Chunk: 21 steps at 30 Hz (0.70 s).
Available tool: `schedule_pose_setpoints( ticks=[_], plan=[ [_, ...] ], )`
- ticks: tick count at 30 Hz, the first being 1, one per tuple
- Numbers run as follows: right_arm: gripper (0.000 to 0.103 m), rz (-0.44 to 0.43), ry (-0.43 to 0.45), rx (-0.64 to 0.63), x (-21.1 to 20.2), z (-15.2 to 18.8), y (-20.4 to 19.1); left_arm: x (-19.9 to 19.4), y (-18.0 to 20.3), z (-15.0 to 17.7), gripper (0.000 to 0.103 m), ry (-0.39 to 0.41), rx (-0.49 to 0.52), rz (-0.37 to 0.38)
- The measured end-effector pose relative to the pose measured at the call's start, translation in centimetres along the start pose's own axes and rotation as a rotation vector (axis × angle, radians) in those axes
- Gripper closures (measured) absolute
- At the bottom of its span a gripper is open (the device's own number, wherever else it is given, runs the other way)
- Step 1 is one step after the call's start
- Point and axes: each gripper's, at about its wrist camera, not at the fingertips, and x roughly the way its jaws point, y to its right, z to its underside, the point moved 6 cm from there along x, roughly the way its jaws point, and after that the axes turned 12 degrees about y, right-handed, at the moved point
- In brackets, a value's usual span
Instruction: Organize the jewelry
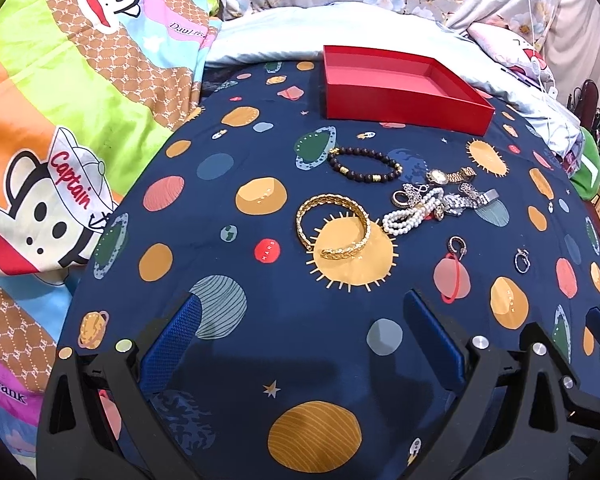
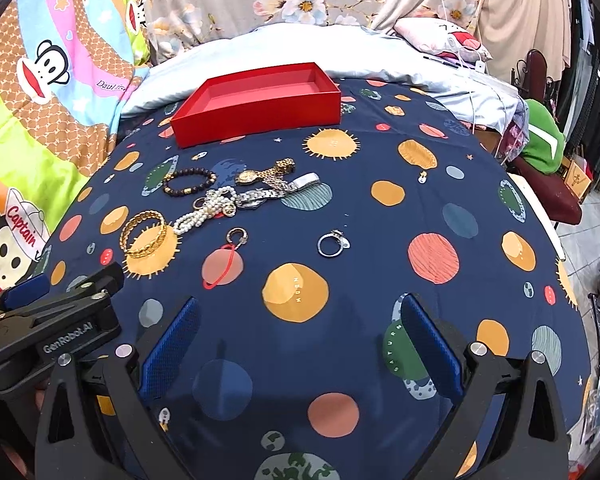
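Your navy planet-print bed sheet (image 2: 380, 240) carries everything. The red box (image 2: 260, 108) sits at its far side, holding nothing. Near of it lie the gold bangle (image 1: 334, 226), bead bracelet (image 1: 364, 164), pearl strand (image 1: 410, 214) and silver ring (image 2: 332, 243). Your left tool (image 1: 300, 316) and right tool (image 2: 298, 316) both hover spread, gripping nothing.

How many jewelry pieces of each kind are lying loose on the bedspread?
Bracelets: 3, the gold bangle, dark bead bracelet, pearl bracelet
Watches: 2, gold watch, silver watch
Loose rings: 2
Total: 7; the tangled middle pile may hide more.
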Motion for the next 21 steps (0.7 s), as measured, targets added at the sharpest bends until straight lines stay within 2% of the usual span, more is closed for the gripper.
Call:
schedule_pose_setpoints(
  ticks=[13,17,21],
  plan=[
    [0.007,0.032,0.000,0.009,3.8,-1.3,2.0,1.5,-1.9,-1.0,0.005,0.024,-0.022,-0.048],
    [0.015,0.022,-0.021,0.021,5.5,-1.6,1.9,2.6,-2.0,-1.4,0.005,0.011,-0.035,-0.040],
    [0.017,0.022,-0.035,0.033,6.4,-1.5,1.9,4.2,-1.0,-1.7,0.005,-0.009,-0.028,0.001]
  ],
)
